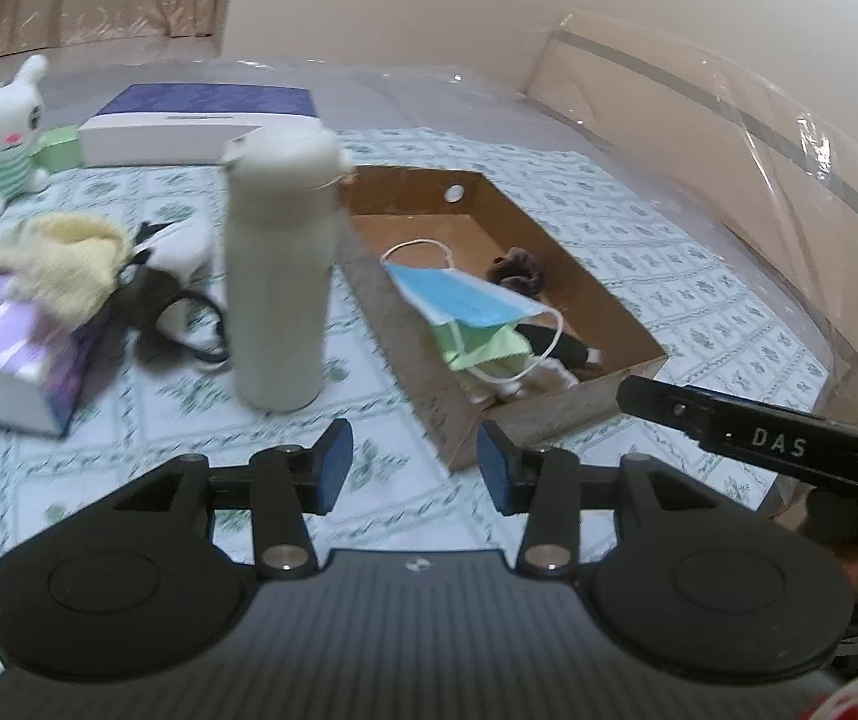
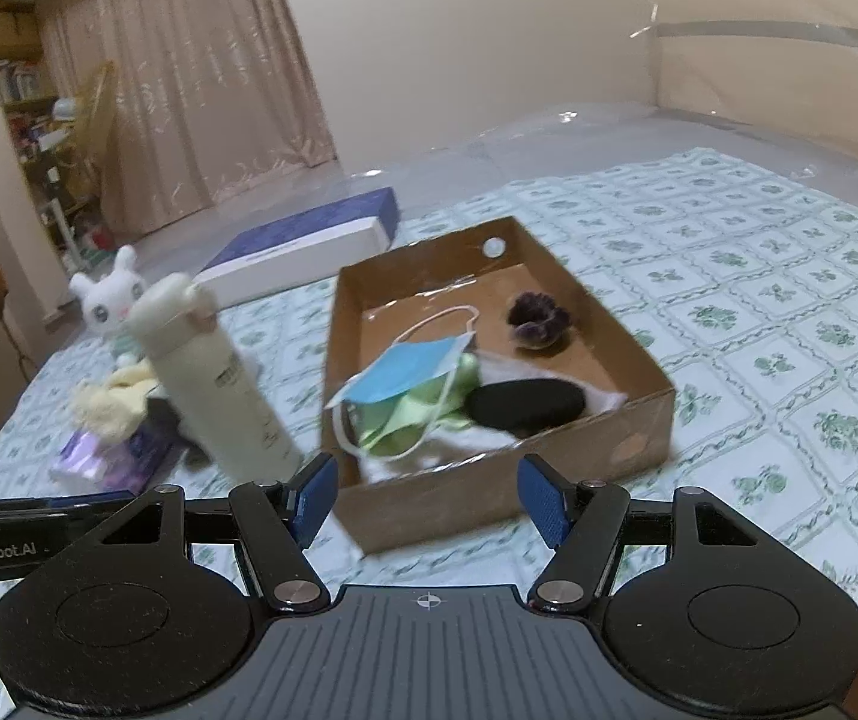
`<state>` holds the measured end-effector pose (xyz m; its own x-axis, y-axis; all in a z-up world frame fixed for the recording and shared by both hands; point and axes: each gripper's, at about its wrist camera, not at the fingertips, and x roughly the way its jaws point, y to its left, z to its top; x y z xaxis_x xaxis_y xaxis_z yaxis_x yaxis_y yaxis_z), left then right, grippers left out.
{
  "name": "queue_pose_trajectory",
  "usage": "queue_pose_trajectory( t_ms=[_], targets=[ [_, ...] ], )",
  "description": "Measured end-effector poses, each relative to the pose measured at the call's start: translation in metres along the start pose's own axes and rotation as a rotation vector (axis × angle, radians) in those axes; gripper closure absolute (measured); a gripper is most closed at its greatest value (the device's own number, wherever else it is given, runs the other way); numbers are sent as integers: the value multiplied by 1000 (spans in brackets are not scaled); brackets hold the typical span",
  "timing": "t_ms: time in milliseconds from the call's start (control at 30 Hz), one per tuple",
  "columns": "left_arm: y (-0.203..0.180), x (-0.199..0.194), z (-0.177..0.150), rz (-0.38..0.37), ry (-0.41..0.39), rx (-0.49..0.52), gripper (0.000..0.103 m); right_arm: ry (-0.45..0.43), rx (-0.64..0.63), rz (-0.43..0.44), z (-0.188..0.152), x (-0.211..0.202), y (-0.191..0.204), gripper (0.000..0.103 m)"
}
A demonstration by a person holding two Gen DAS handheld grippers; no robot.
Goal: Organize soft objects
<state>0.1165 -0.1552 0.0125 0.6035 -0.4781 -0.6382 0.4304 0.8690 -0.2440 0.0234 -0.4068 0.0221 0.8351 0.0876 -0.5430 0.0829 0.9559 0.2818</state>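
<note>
A cardboard box (image 1: 555,240) (image 2: 627,336) lies on the patterned bed cover. In it are a blue face mask (image 1: 459,294) (image 2: 405,369), a green cloth (image 1: 483,351) (image 2: 411,414), a purple scrunchie (image 1: 516,270) (image 2: 540,312) and a black soft item (image 2: 525,405). Left of the box lie a yellow cloth (image 1: 63,264) (image 2: 114,399), a black-and-white item (image 1: 171,276) and a white bunny plush (image 1: 3,132) (image 2: 108,297). My left gripper (image 1: 414,465) is open and empty before the box's near corner. My right gripper (image 2: 426,501) is open and empty at the box's near wall.
A tall cream bottle (image 1: 279,264) (image 2: 219,384) stands upright left of the box. A purple tissue pack (image 1: 15,360) (image 2: 105,456) lies under the yellow cloth. A flat white-and-purple box (image 1: 201,126) (image 2: 309,246) lies at the back. A plastic-wrapped headboard (image 1: 729,138) borders the right side.
</note>
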Motion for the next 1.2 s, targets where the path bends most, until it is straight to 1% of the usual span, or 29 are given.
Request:
queue_pose_trajectory(
  t_ms=[200, 267, 400, 533, 567, 800, 1200],
  targets=[
    [20, -26, -15, 57, -19, -23, 55, 21, -22, 39, -14, -4, 26, 37],
    [28, -34, -19, 78, -26, -31, 51, 31, -30, 54, -19, -4, 34, 37],
    [44, -50, -25, 121, -41, -48, 49, 49, -49, 80, -27, -3, 49, 37],
    [57, -63, -31, 154, -52, -70, 41, 58, -64, 103, -30, -1, 61, 37],
    [61, -66, -33, 160, -55, -77, 41, 60, -68, 108, -31, -1, 63, 37],
    [77, -74, -40, 185, -55, -111, 39, 71, -95, 128, -34, 0, 77, 37],
    [83, -72, -46, 187, -37, -121, 38, 92, -111, 131, -39, 4, 84, 37]
  ],
)
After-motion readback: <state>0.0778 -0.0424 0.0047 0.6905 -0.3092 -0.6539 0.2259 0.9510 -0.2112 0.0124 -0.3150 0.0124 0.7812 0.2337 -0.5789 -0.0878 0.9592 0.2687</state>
